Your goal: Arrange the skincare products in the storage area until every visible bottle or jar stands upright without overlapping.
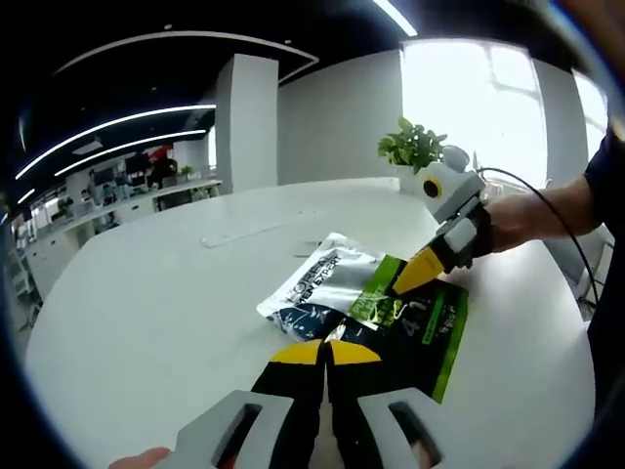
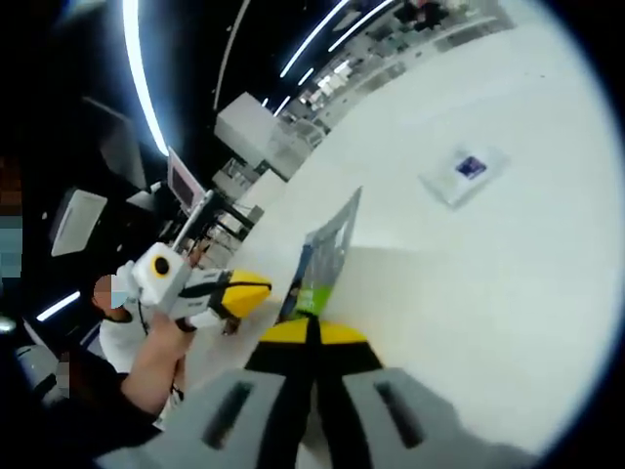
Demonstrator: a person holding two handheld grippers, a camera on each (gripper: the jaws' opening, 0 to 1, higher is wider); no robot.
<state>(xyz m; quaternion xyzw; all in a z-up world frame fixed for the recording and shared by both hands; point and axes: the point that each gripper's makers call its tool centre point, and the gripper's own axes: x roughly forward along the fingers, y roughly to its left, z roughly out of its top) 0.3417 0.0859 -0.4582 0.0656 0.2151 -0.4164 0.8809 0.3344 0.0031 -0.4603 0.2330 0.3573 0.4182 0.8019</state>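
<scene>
Task barely begun, by look of it. Silver pouch [image 1: 317, 283] and green pouch [image 1: 415, 327] lie flat, overlapping, lower centre of left gripper view on white counter [image 1: 146, 293]; no bottle or jar seen.

Left tongs [image 1: 325, 354] together, at pouches' near edge, whether gripping unclear. Right tongs [image 2: 314, 334] clamped on green pouch [image 2: 311, 293], edge-on at centre of right gripper view.

Separating, standing all left.

two flat foil pouches lie overlapped on the broad white table [image 1: 146, 322]: the green-and-black pouch [image 1: 430, 327] partly atop the silver-and-black pouch [image 1: 317, 283]. behind them, at the table's far edge, stands a small potted green plant [image 1: 412, 149].
</scene>
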